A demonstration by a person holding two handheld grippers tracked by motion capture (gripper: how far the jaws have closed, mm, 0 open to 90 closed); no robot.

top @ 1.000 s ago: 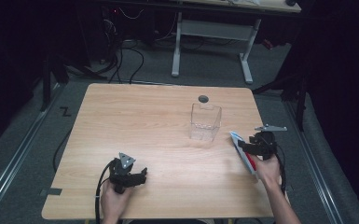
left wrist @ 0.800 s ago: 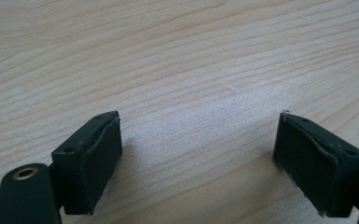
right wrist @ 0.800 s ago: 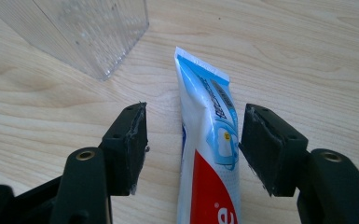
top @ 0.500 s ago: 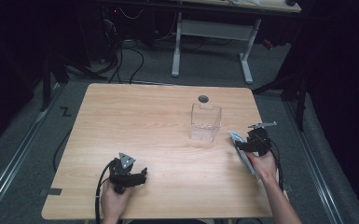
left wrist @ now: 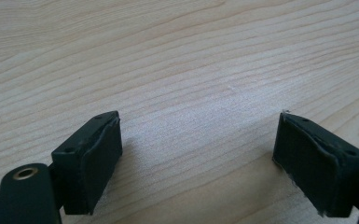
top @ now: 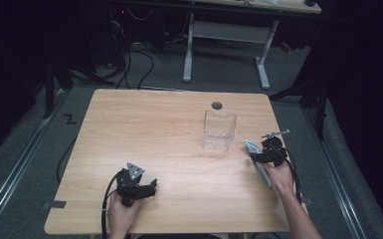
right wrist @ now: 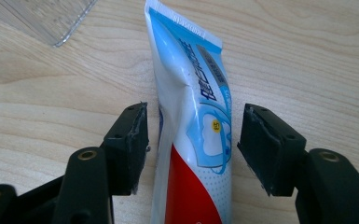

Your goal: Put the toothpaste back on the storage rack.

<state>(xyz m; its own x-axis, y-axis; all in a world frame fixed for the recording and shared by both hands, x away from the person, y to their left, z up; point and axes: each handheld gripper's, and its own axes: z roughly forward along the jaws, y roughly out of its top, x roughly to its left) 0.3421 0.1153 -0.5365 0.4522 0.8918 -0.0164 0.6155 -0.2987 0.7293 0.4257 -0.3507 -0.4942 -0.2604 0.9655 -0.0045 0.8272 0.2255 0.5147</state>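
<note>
Light wood-grain rectangular table [top: 144, 129] with round dark grommet hole [top: 217, 105] near far edge. Grey carpeted floor [top: 40, 169] all round. Second desk on white metal legs [top: 226, 35] behind, well apart. Black cables [top: 129, 59] tangled on floor at far left. Metal floor rail [top: 15, 164] along left side. Room edges dark; light falls on tabletop.

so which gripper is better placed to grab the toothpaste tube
Right. The right gripper is open with its jaws either side of the white, blue and red toothpaste tube; the left gripper sits open over bare wooden table, far away.
</note>
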